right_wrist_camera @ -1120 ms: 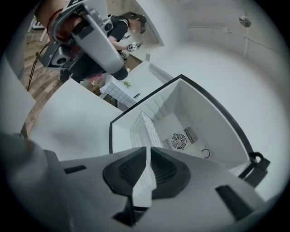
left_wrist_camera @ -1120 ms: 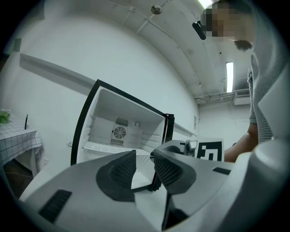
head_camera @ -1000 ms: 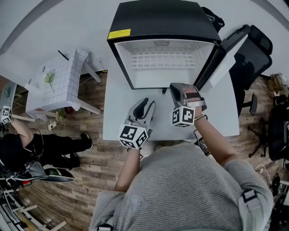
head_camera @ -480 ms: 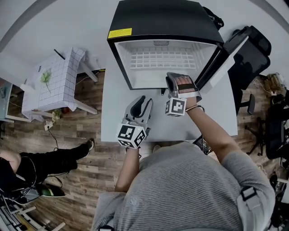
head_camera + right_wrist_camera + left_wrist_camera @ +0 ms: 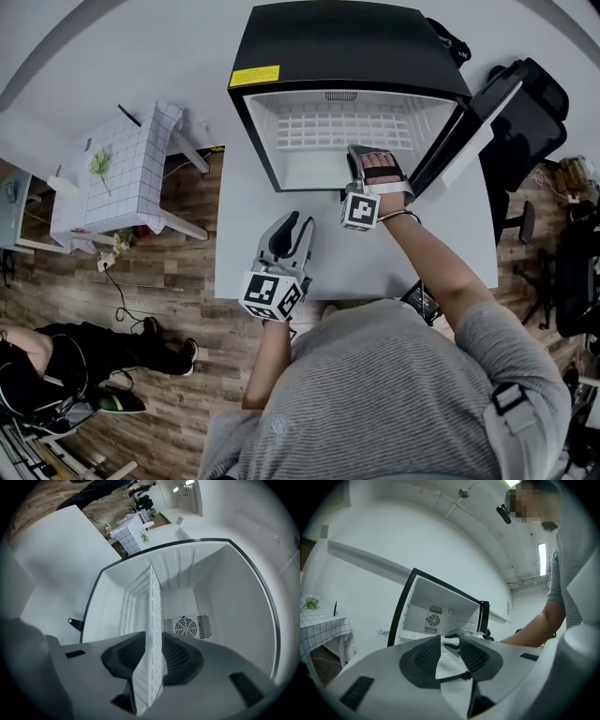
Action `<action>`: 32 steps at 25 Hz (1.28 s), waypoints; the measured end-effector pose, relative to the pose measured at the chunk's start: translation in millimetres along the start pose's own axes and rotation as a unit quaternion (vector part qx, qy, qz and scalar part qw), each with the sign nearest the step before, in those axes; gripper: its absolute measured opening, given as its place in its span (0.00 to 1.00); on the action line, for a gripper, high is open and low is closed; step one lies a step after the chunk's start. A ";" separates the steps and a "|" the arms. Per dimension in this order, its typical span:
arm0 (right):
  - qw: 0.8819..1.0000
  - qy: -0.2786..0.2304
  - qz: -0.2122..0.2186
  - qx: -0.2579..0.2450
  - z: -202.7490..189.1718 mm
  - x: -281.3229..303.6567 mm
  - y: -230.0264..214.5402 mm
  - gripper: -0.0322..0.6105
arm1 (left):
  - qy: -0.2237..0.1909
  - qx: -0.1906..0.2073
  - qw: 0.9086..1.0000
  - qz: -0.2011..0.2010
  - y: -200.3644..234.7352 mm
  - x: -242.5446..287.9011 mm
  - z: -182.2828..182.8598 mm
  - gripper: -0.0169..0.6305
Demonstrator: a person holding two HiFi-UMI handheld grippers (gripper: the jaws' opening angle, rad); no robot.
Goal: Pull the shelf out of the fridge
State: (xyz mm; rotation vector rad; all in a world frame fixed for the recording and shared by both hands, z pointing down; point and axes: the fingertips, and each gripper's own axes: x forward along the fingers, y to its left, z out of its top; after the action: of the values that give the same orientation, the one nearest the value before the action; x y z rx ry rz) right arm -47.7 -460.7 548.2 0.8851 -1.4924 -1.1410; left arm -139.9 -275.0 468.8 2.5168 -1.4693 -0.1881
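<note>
A black mini fridge (image 5: pixel 347 37) stands open on the white table (image 5: pixel 450 234), with a white wire shelf (image 5: pixel 328 127) lying level inside it. My right gripper (image 5: pixel 370 155) reaches into the opening at the shelf's front right edge. In the right gripper view the shelf (image 5: pixel 154 620) shows edge-on between the pads, and the right gripper (image 5: pixel 154 660) is shut on it. My left gripper (image 5: pixel 292 223) hovers over the table in front of the fridge, away from the shelf. In its own view the left gripper (image 5: pixel 450 651) is open with nothing between its jaws, facing the fridge (image 5: pixel 436 606).
The fridge door (image 5: pixel 469 131) hangs open to the right. Beyond it is a black office chair (image 5: pixel 525 122). A small table with a checked cloth (image 5: pixel 127 173) stands to the left. A person (image 5: pixel 56 366) sits on the wooden floor at lower left.
My right gripper has moved forward from the table into the fridge opening and onto the shelf's front edge. The left gripper has barely shifted. The person at lower left has moved.
</note>
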 end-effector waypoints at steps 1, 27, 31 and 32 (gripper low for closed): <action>1.000 0.006 -0.004 -0.006 -1.4 3.6 -1.8 0.20 | 0.000 0.000 1.000 0.003 1.0 -1.8 0.1 0.20; 0.998 0.063 -0.014 -0.027 -23.4 84.0 -10.1 0.20 | 0.017 0.000 1.000 0.016 10.5 17.2 -6.0 0.20; 0.998 0.058 -0.023 -0.019 -21.4 89.9 -9.5 0.20 | 0.022 0.002 1.000 0.016 10.7 18.2 -8.1 0.20; 0.998 0.062 -0.023 -0.020 -22.4 91.0 -9.0 0.20 | 0.023 0.002 1.000 0.017 11.4 17.8 -8.7 0.20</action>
State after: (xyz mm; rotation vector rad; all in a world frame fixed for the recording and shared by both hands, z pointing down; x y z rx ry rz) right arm -45.5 -553.1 565.9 0.9494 -1.3506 -1.1245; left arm -138.8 -294.8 480.2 2.4806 -1.4946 -0.1218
